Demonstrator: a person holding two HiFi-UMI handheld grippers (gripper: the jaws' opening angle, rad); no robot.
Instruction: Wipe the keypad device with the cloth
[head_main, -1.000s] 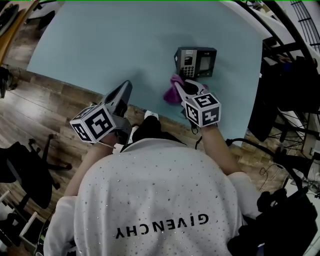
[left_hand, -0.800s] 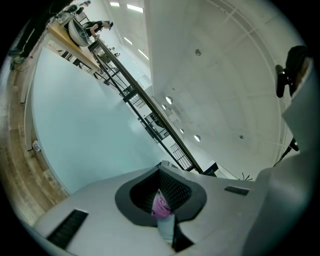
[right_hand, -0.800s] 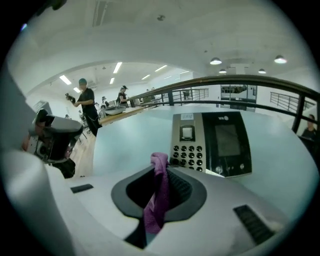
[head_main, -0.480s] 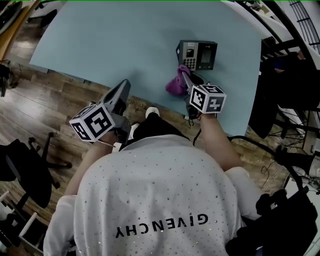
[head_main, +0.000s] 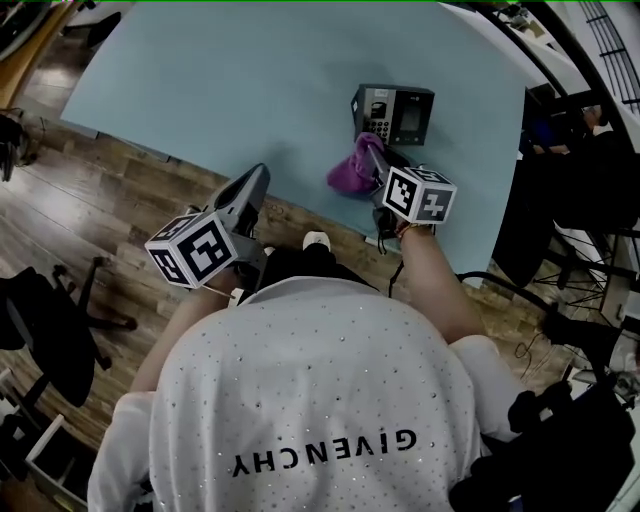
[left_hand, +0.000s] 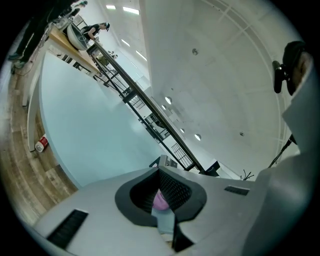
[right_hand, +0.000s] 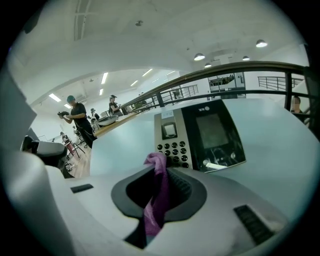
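- While pinched between the closed jaws of the right gripper, the cloth hangs just before the keypad, possibly touching its front edge.
- Over the table edge, the left gripper hovers well apart from the keypad, jaws seemingly together, empty.

The cloth: soft purple fabric, matt. The keypad device: glossy dark plastic, silvery key panel. The table: smooth, matt. The floor: grained wood planks.
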